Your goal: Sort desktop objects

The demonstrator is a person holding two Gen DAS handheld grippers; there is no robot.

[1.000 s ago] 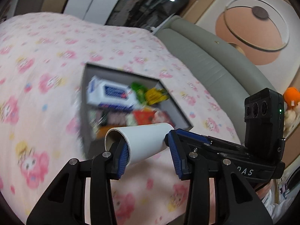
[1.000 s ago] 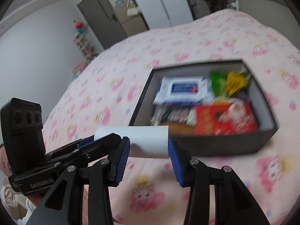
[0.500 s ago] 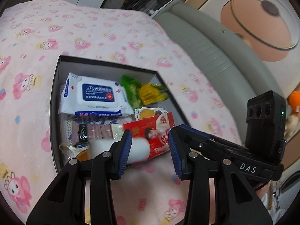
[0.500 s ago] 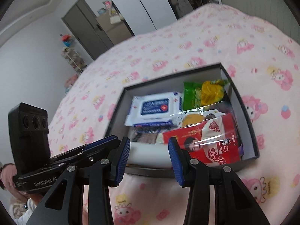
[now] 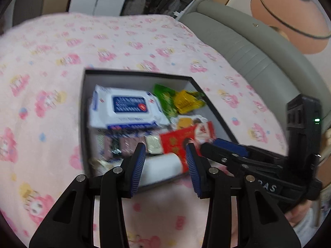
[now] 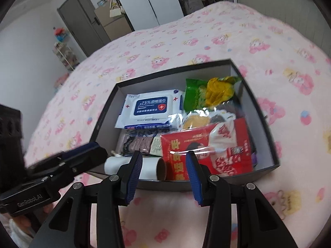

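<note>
The left tongs (image 5: 164, 165) stand apart with nothing between the blue ribbed pads (image 5: 136, 168). They hover over the near edge of the black rectangular cardboard box (image 6: 266, 122), which rests on the bed with the pink cartoon-print blanket (image 6: 206, 33).

Box contents, left to right:
- The white paper roll with a brown cardboard core (image 6: 151, 166) lies on its side in the near left corner, against the near wall and free of both tongs.
- The white and blue wet-wipe pack (image 6: 150, 108) lies at the far left.
- The green and yellow snack bag (image 6: 209, 94) lies at the far right.
- The red printed packet (image 6: 209, 150) fills the near right, touching the core end of the roll.

The right tongs (image 6: 163, 172) stand apart and empty, just outside the near wall of the box. The left view is motion-blurred.
</note>
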